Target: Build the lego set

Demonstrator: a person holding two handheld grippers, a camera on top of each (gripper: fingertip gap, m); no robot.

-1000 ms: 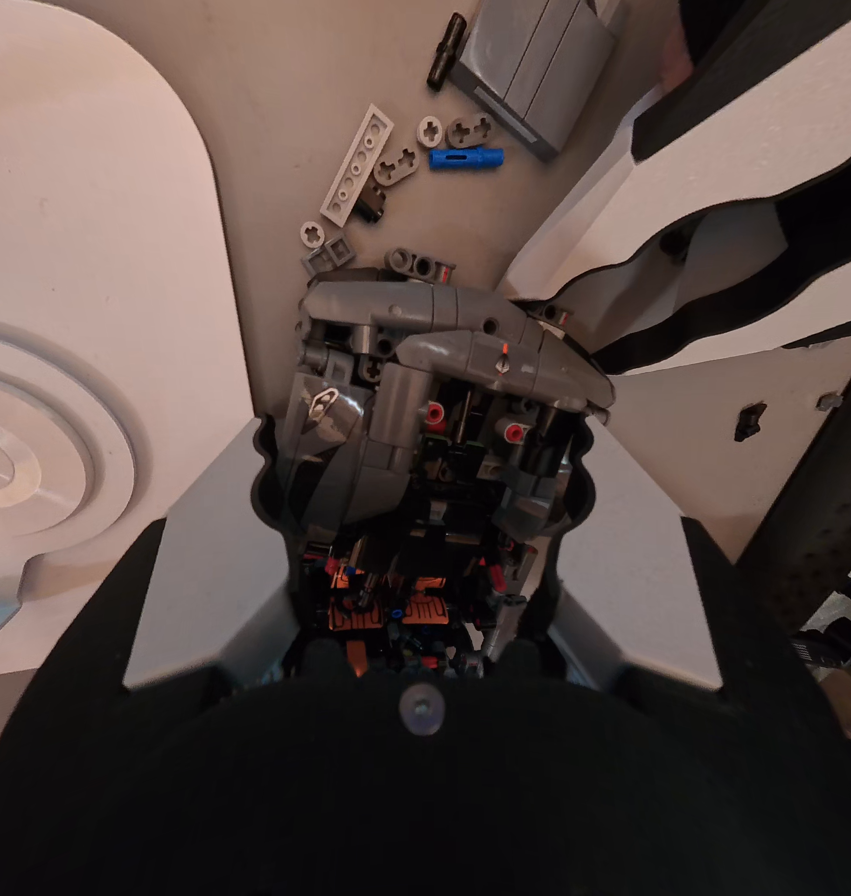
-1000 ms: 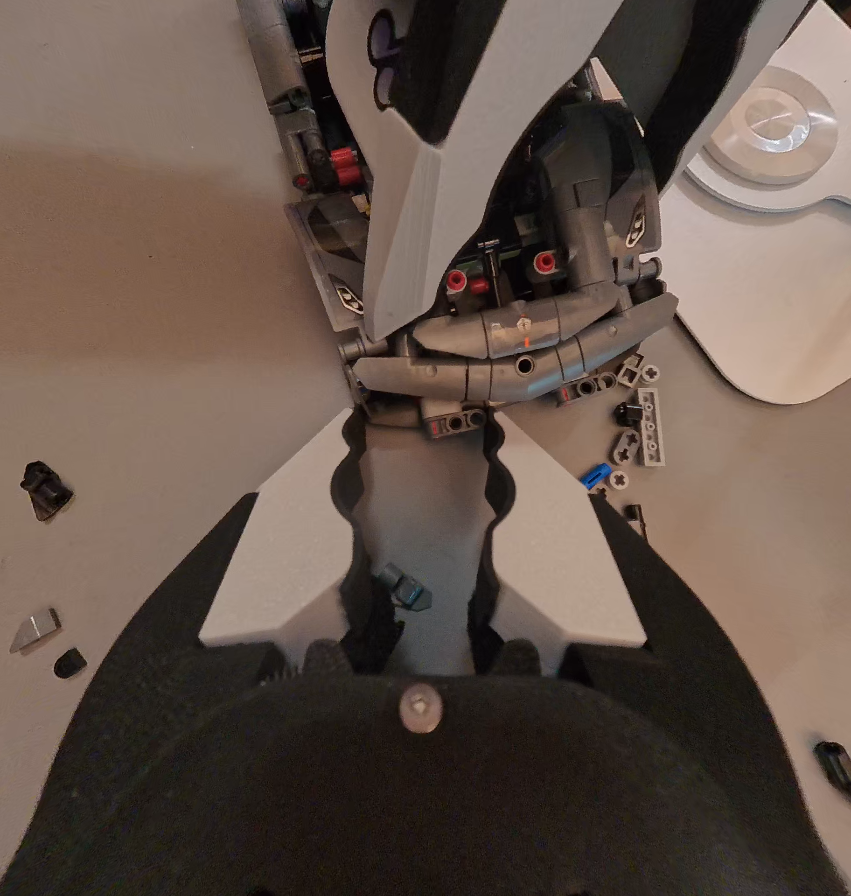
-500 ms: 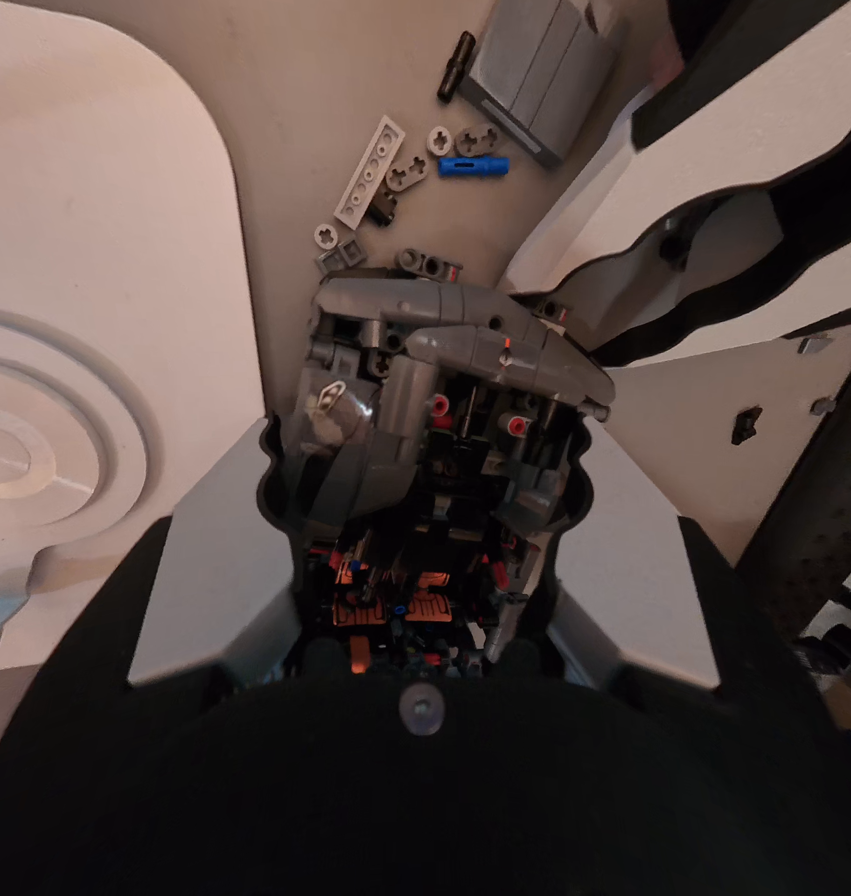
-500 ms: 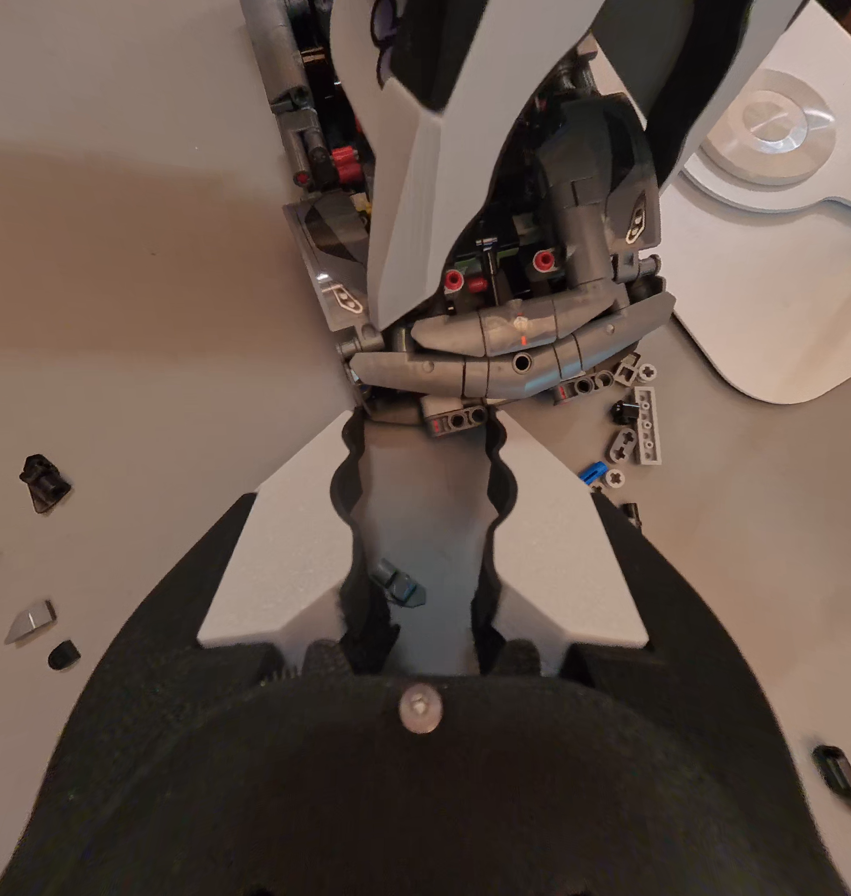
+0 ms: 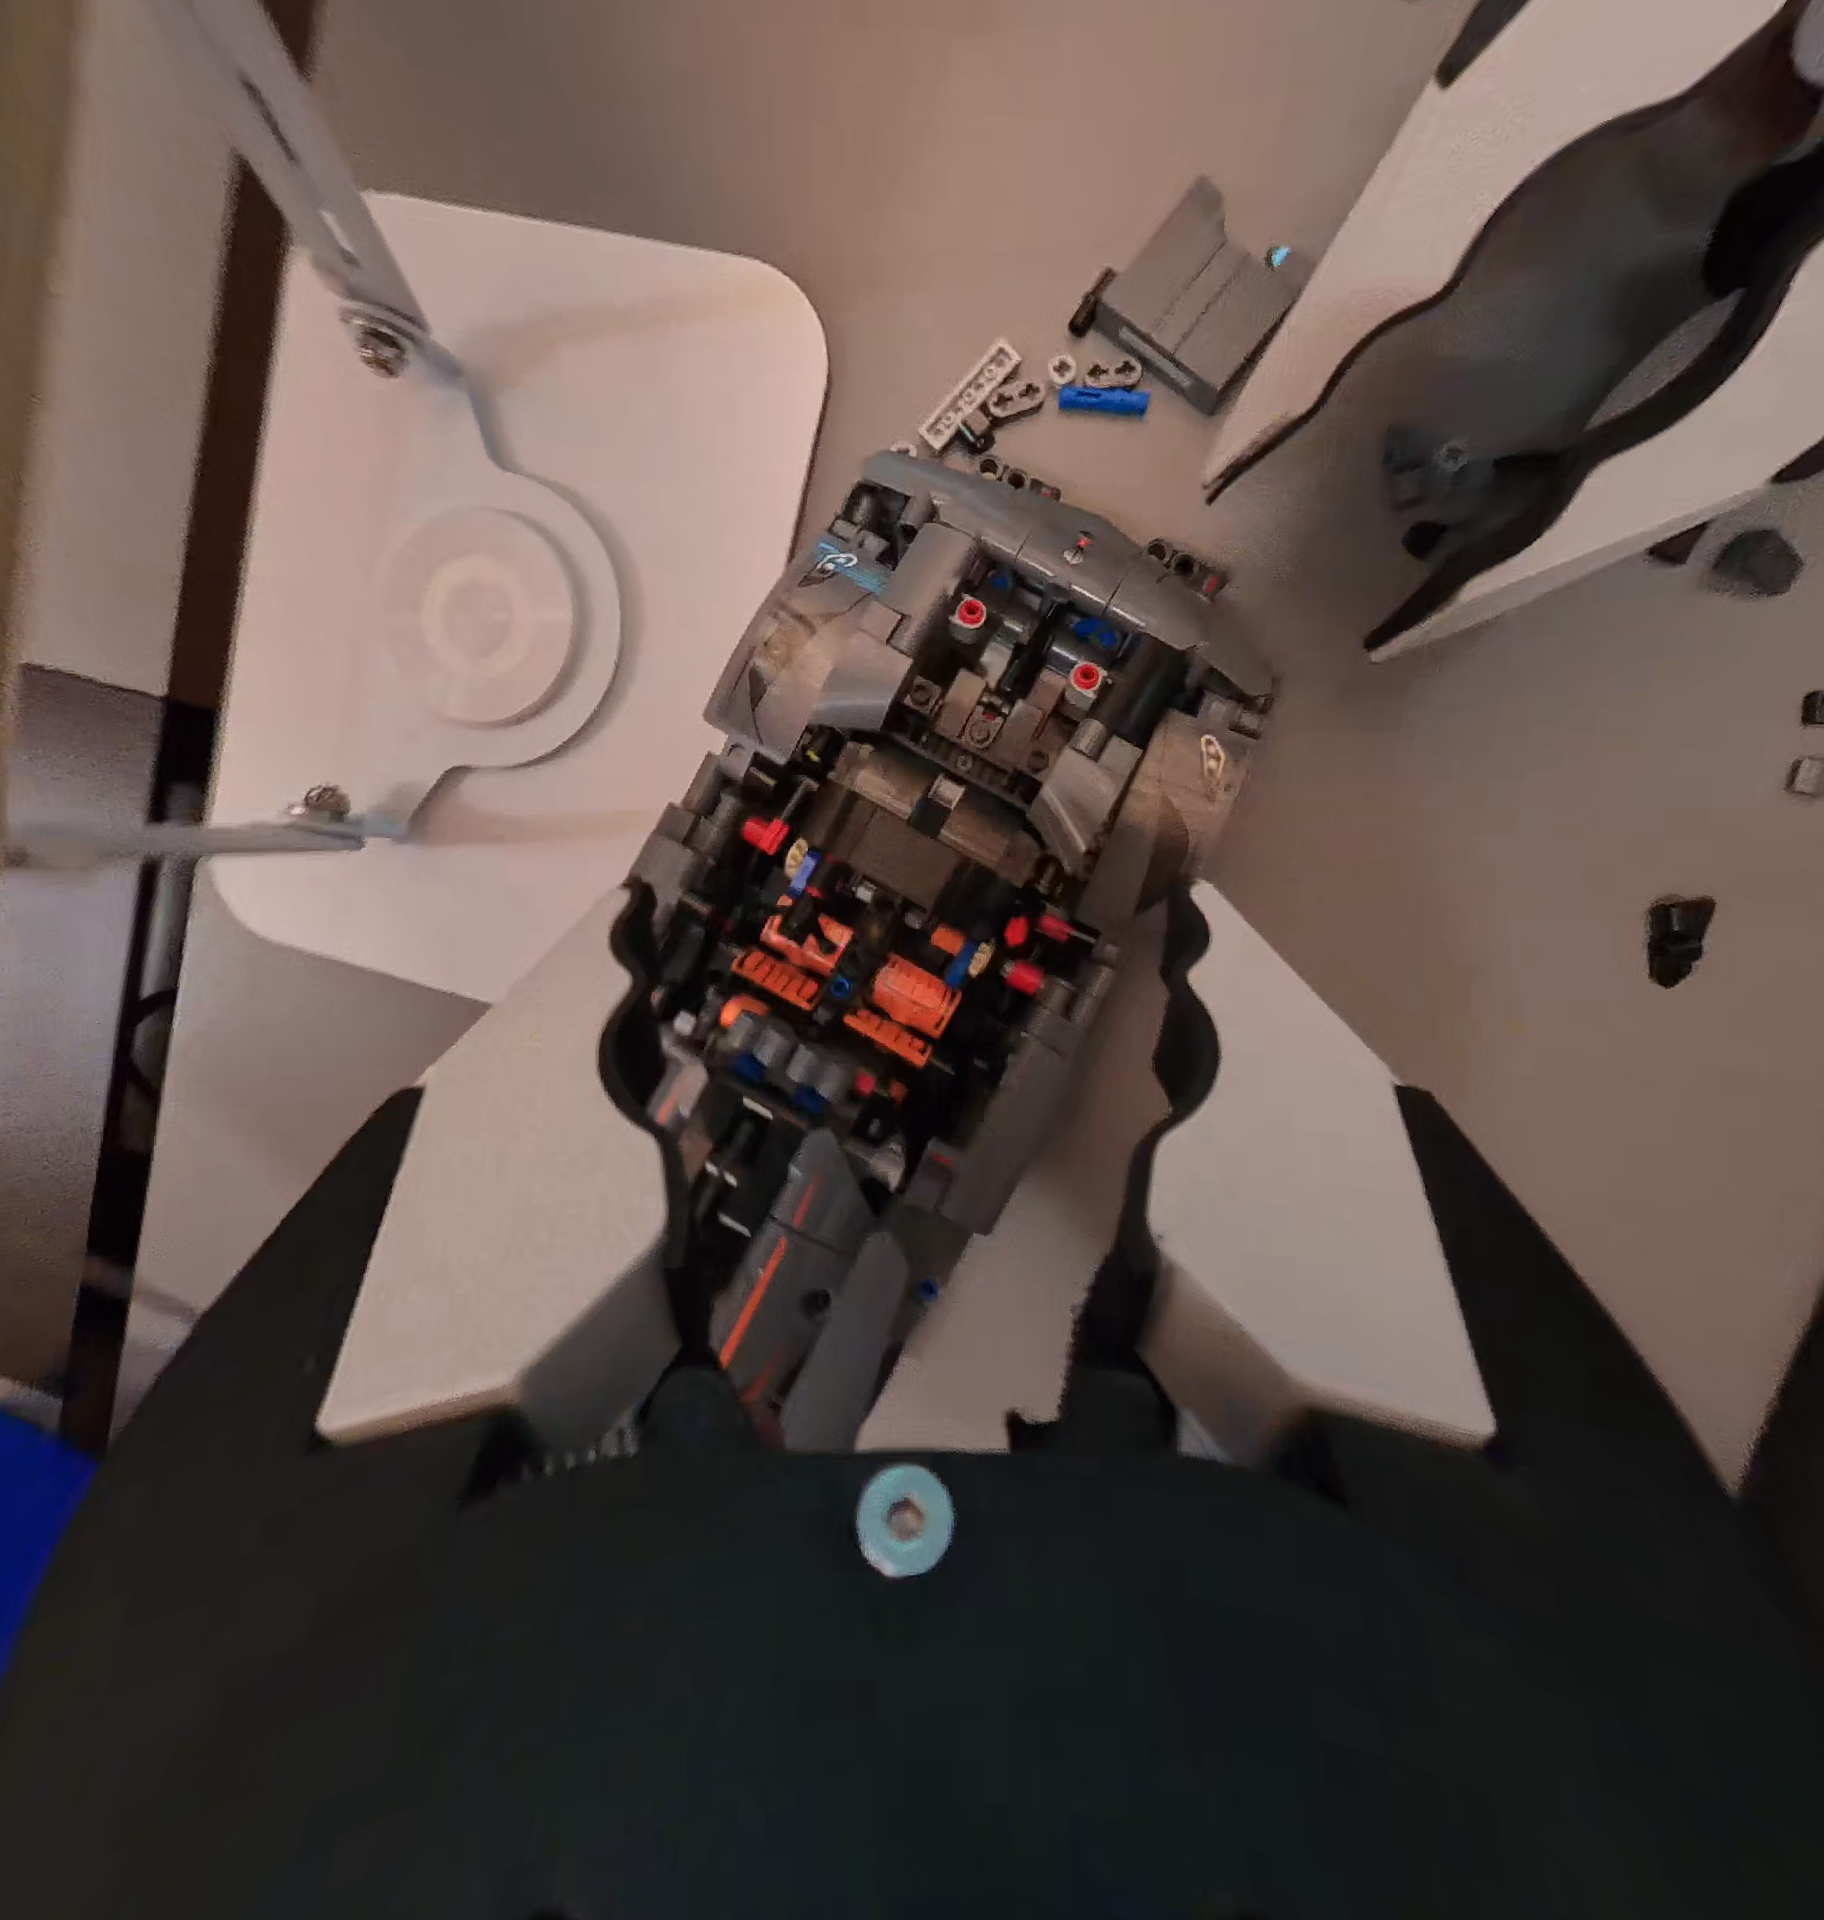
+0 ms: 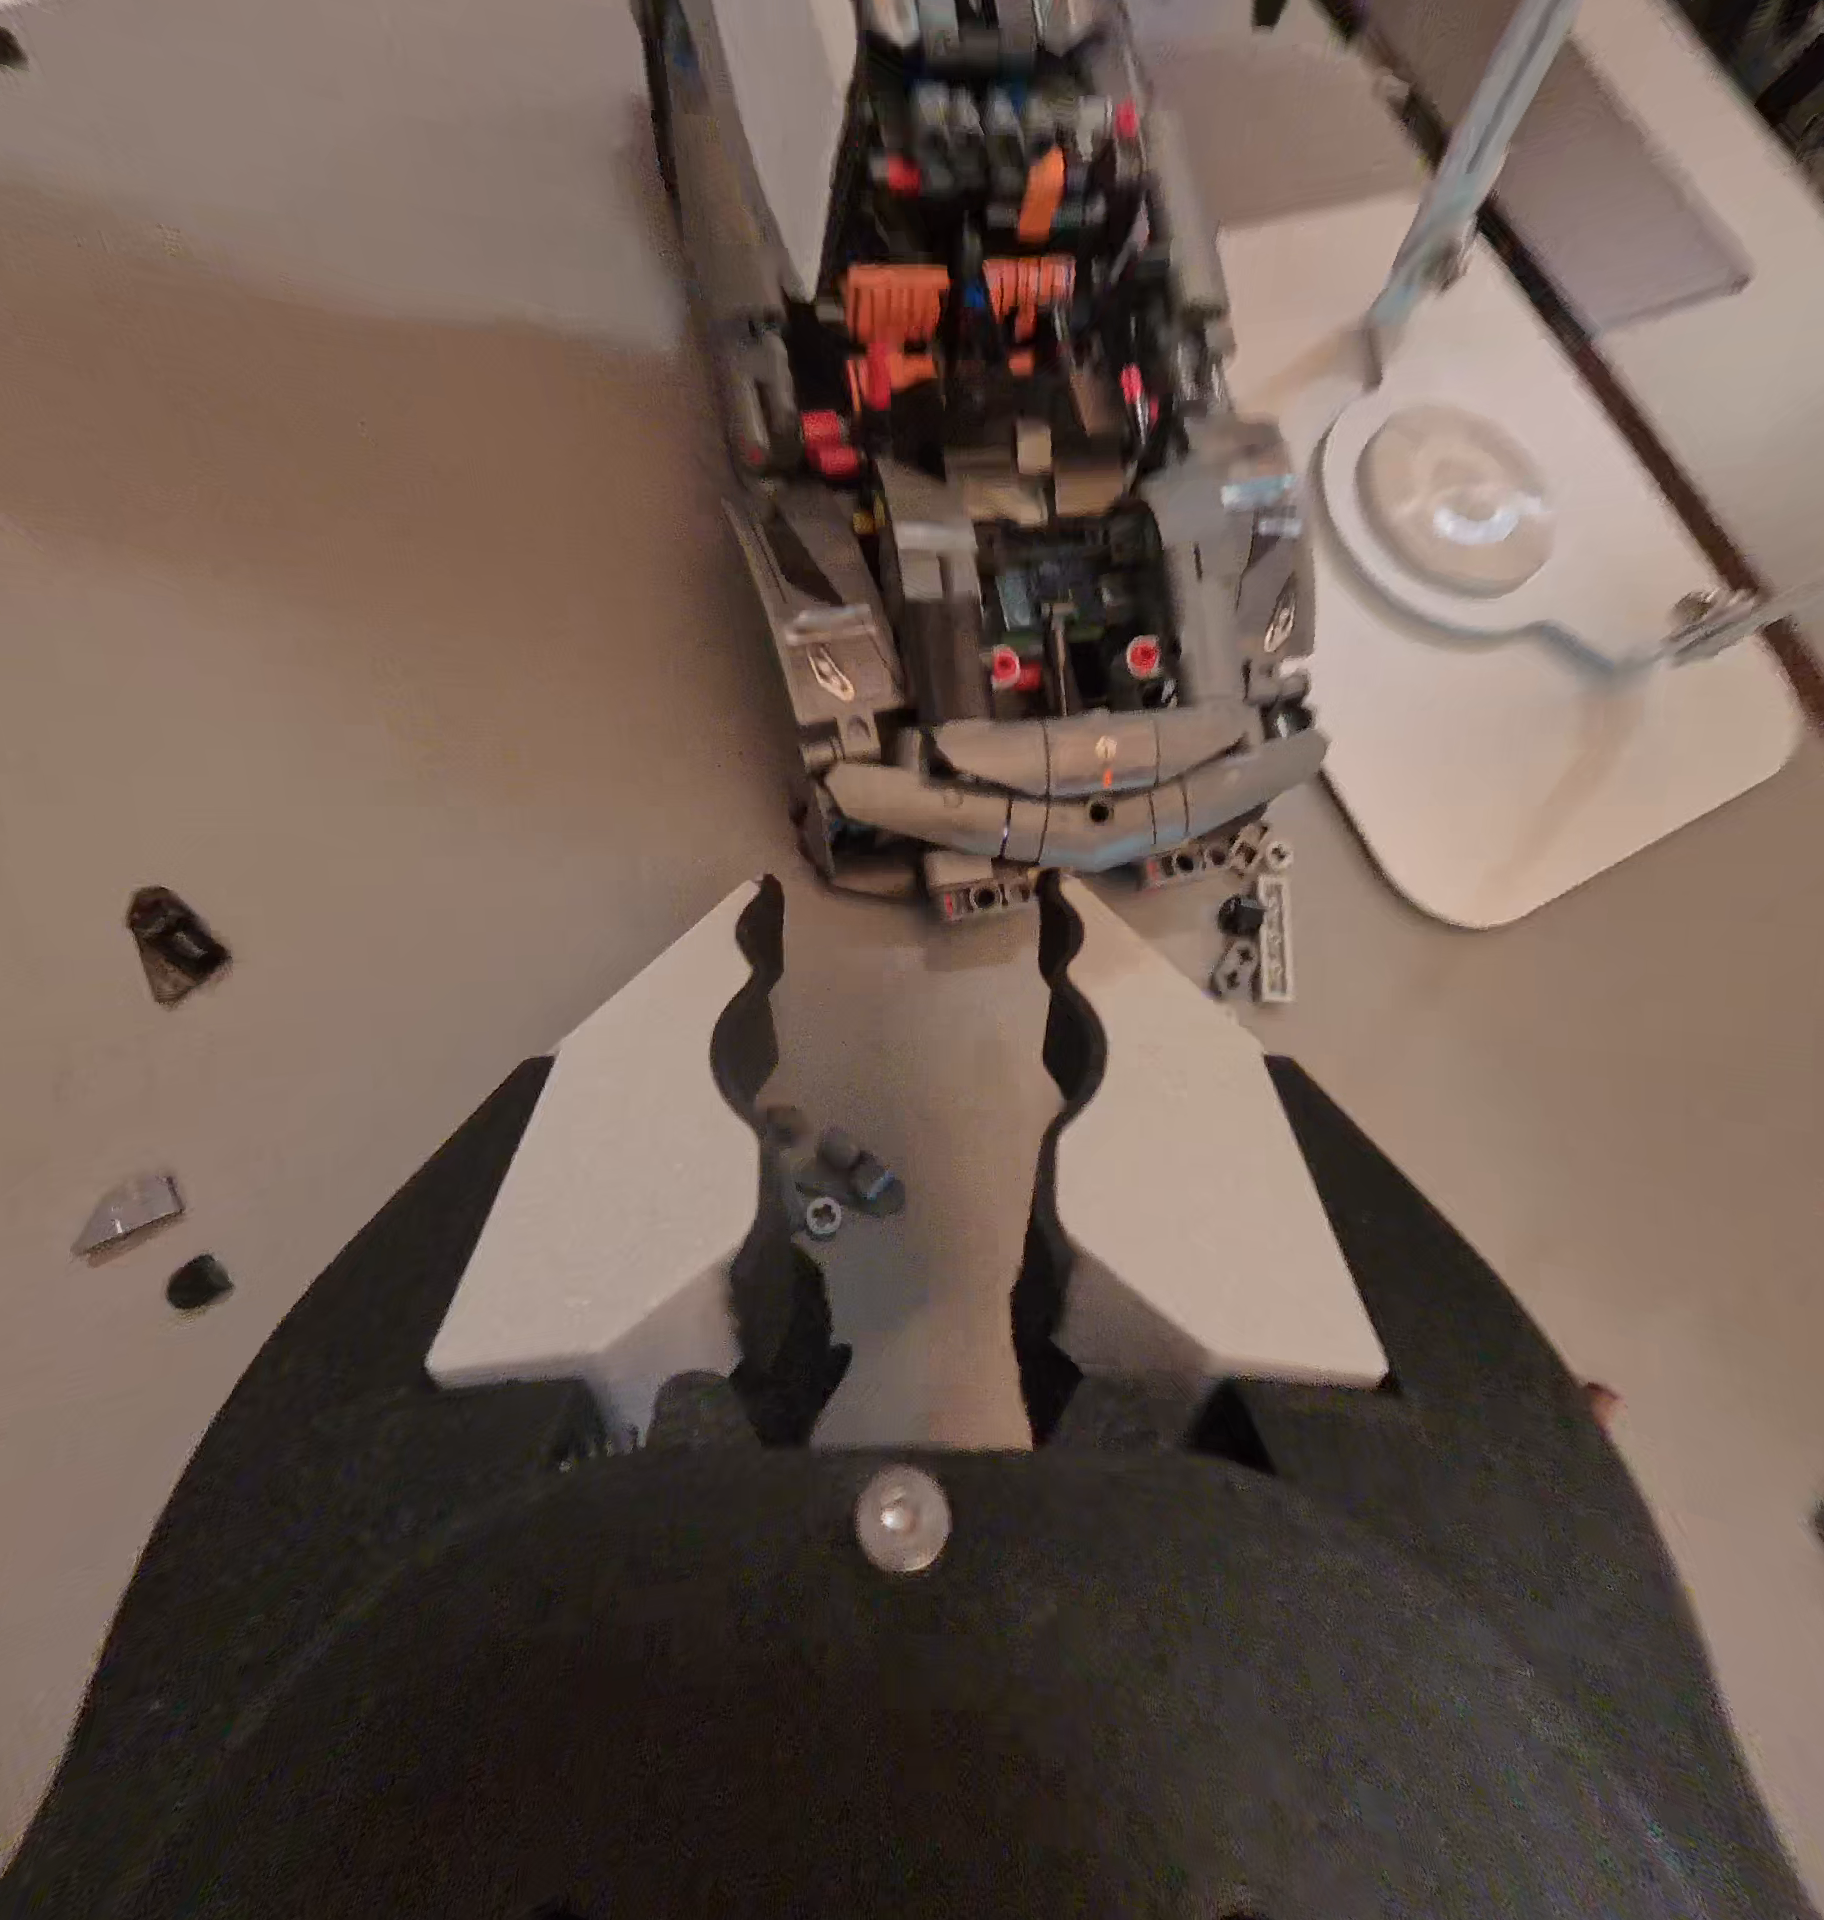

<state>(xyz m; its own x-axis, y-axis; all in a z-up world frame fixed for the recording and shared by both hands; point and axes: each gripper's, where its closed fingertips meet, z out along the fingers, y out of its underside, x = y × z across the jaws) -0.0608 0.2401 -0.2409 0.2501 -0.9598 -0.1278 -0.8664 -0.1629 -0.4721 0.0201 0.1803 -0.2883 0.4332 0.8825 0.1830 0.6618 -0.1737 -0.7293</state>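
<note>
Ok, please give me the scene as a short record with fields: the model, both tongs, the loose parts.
model: partly built dark grey lego car, lying on the beige table
left tongs: open, one finger on each side of the car's rear half
right tongs: open, just before the car's nose, not touching it
small grey piece: between the right tongs' fingers; held or lying, cannot tell
loose parts: blue pin and light grey plate near the nose
</note>
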